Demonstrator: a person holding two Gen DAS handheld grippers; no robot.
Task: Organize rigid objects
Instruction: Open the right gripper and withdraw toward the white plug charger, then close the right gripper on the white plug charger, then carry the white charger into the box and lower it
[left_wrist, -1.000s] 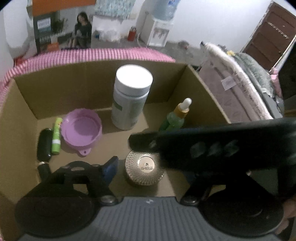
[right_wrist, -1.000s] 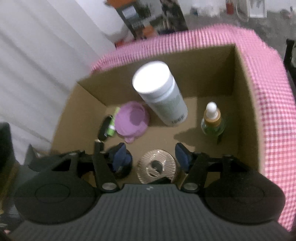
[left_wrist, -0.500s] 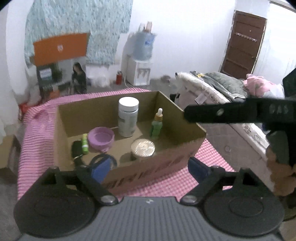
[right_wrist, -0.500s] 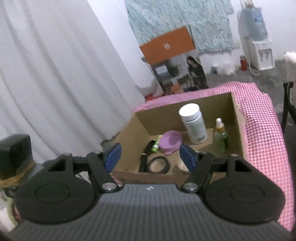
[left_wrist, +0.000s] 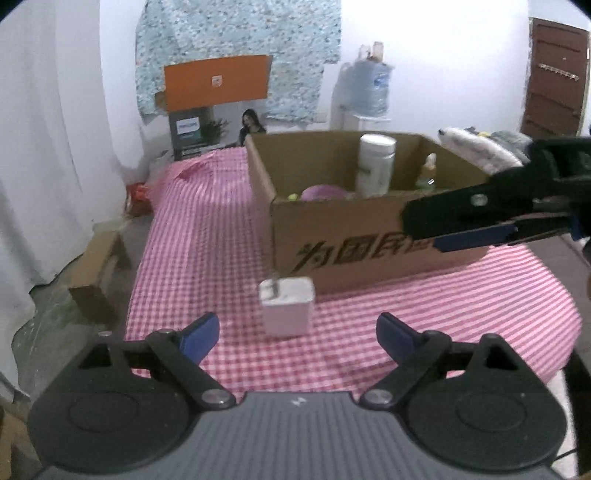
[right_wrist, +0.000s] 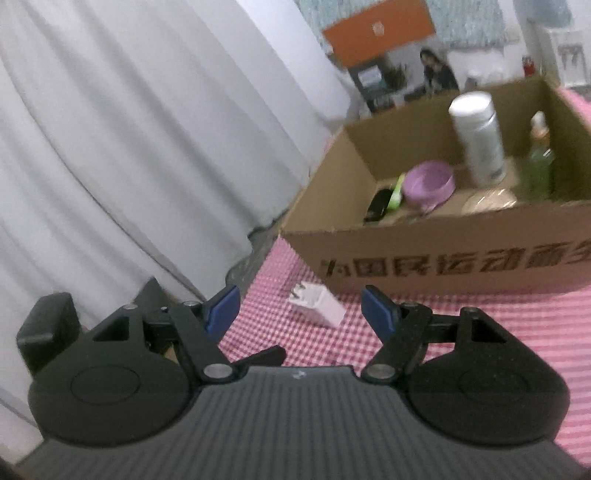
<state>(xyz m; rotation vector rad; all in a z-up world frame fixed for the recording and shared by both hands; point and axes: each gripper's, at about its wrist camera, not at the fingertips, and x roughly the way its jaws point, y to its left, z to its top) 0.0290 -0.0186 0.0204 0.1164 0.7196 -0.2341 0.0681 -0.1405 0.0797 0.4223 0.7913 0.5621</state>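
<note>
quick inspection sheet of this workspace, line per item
surface: pink checked tablecloth, bare in front of the box apart from the charger
job's things: cardboard box holds a white bottle, green dropper bottle, purple bowl, green tube, a black item and a gold round lid; white charger stands outside, in front of the box
clutter: nothing seen
grippers: left gripper open, empty, facing the charger; right gripper open, empty
cables: nothing seen
surroundings: white curtain, water dispenser, brown door, orange board
</note>
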